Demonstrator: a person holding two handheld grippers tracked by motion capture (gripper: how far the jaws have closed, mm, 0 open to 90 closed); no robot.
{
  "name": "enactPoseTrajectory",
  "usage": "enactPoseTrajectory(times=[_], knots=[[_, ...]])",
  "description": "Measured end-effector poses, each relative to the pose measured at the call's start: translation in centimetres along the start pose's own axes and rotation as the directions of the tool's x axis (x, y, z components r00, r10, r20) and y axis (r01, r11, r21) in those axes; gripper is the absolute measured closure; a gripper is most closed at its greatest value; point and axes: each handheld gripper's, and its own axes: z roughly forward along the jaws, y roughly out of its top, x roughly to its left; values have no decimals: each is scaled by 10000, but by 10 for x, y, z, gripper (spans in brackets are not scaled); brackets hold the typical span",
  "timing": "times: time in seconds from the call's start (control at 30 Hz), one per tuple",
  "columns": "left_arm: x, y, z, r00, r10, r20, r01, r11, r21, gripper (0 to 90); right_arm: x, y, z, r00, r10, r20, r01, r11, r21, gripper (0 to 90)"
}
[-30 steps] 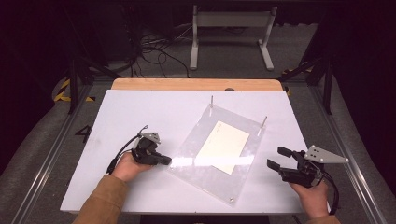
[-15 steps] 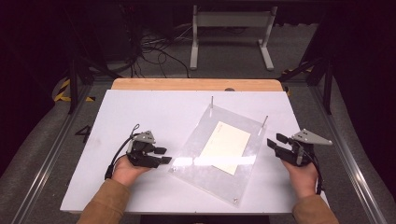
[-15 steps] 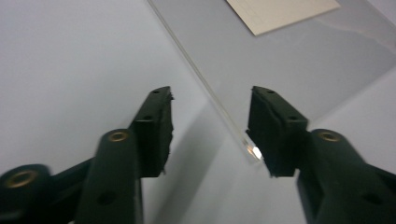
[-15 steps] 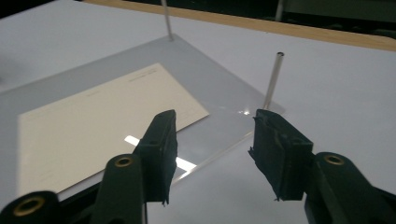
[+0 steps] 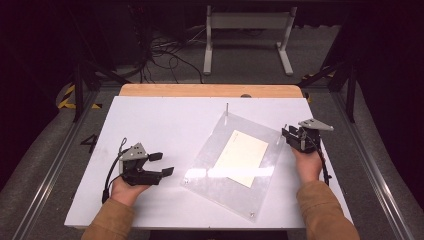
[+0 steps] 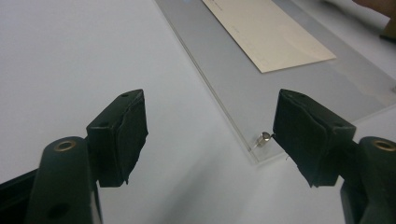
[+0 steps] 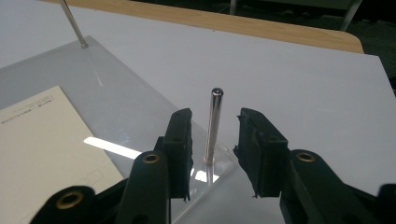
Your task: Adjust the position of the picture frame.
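Note:
A clear acrylic plate lies askew on the white table, with a cream sheet of paper at its middle. Thin metal pins stand at its corners. My left gripper rests left of the plate, open and empty; its jaws have just been opening. In the left gripper view the gripper faces the plate's near corner screw. My right gripper straddles the upright pin at the plate's right corner. Its jaws have just been closing, with gaps on both sides of the pin.
Another pin rises at the plate's far corner. A wooden strip borders the table's far edge, with a metal stand and cables on the floor behind. Bare white table lies right of the plate.
My left gripper drew back leftward from the plate's left edge and opened. My right gripper moved farther up the plate's right side to the corner pin, jaws narrowing around it.

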Motion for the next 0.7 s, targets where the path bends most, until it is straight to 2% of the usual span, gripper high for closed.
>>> enactPoseTrajectory(times=[0.03, 0.07, 0.13, 0.17, 0.3, 0.33, 0.43, 0.47, 0.53, 0.7], knots=[[-1, 0, -1, 10000, 5, -48, -5, 10000, 37, 263, 1, 2, 3, 10000, -95, 28, 95, 9999, 133, 678], [0, 0, -2, 9998, 194, -109, -194, 9998, 44, 265, 3, 3, 5, 9999, -164, 31, 164, 9996, 236, 700], [1, -2, -3, 9990, 245, -385, -242, 9997, 75, 264, 7, 4, 9, 9975, -665, 238, 659, 9975, 250, 764], [2, -4, -4, 9991, 120, -401, -115, 9998, 133, 264, 8, 5, 10, 9959, -793, 443, 781, 9966, 267, 813], [4, -6, -6, 9990, -70, -447, 76, 9999, 142, 263, 7, 11, 11, 9967, -688, 437, 671, 9970, 396, 818], [3, -7, -7, 9986, -52, -522, 62, 9998, 182, 263, 10, 17, 9, 9949, -890, 473, 888, 9960, 58, 826], [3, -9, -9, 9985, -173, -526, 188, 9994, 275, 261, 13, 27, 11, 9936, -1055, 414, 1054, 9944, 57, 829], [4, -10, -10, 9984, -58, -559, 73, 9996, 275, 260, 14, 31, 13, 9930, -1129, 355, 1129, 9936, 46, 834], [2, -12, -12, 9979, -261, -587, 276, 9993, 258, 258, 16, 40, 18, 9923, -1215, 228, 1214, 9926, 59, 838], [1, -18, -20, 9969, -413, -664, 423, 9990, 141, 259, 32, 67, 36, 9847, -1741, -55, 1741, 9847, -54, 842]])
